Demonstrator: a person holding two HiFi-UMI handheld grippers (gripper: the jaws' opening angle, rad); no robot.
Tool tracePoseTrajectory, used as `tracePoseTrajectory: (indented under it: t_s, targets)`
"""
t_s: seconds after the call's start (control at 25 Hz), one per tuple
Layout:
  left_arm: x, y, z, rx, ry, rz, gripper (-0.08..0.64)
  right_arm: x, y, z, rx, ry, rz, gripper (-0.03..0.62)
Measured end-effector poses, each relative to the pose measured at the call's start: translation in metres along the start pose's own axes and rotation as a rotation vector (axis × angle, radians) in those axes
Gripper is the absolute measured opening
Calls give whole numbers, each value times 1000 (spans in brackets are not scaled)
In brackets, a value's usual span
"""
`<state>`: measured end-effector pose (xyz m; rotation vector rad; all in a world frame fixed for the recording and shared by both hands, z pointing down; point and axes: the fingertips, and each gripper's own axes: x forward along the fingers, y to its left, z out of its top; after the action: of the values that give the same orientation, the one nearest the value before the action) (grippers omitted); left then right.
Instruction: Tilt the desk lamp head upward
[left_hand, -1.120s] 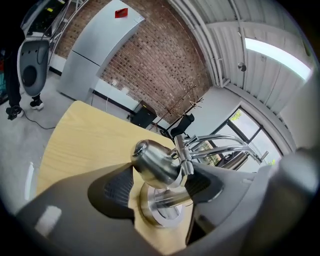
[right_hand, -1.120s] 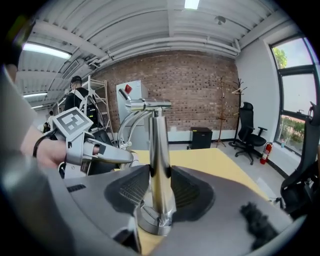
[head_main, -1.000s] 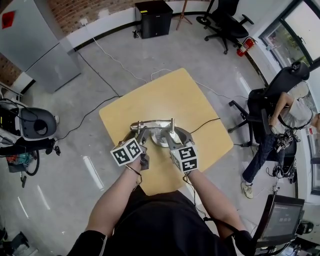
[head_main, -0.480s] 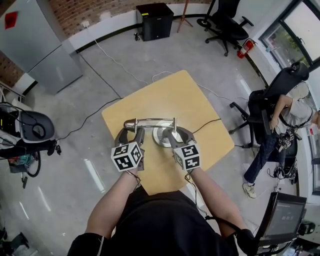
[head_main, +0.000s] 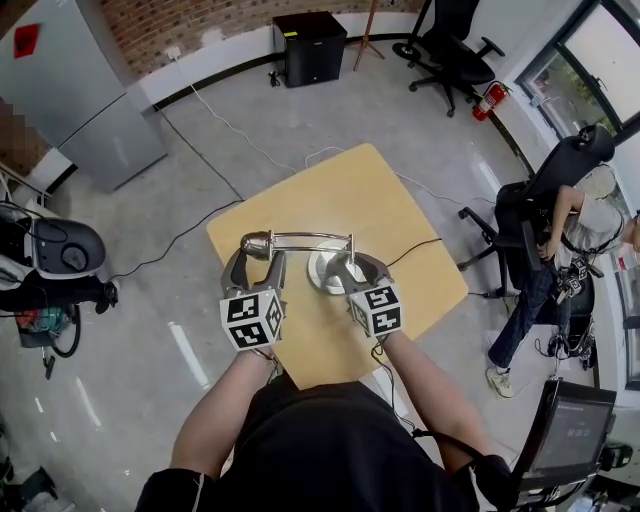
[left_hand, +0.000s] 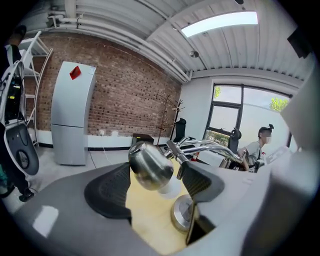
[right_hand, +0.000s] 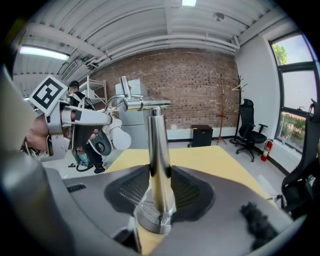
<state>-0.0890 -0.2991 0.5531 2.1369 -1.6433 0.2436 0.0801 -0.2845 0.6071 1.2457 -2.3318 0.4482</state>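
Holds lamp head (left_hand: 150, 167) between left gripper (head_main: 257, 258) jaws, set fairly wide, out toward table (head_main: 340, 190) left edge. Pins upright post (right_hand: 159, 165) in right gripper (head_main: 348, 265) jaws, above base (head_main: 322, 278) near table's middle. Reads as both grips done, upward tilt not yet done, going by white mouth (left_hand: 170, 187) facing down.
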Motion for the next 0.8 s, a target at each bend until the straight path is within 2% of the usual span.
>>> tracePoseTrajectory:
  t_s: [0.24,0.56,0.8]
  targets:
    - [-10,-12,37,95,-92,6,326,1,-4,1,-5,3,-6,138]
    - [-23,-32,70,305,-174,-12,336,2,-8,3,-3,-2,-13,138]
    - [-30,-50,92,428,-227,-15,337,4,-9,2,-6,6,-7,138]
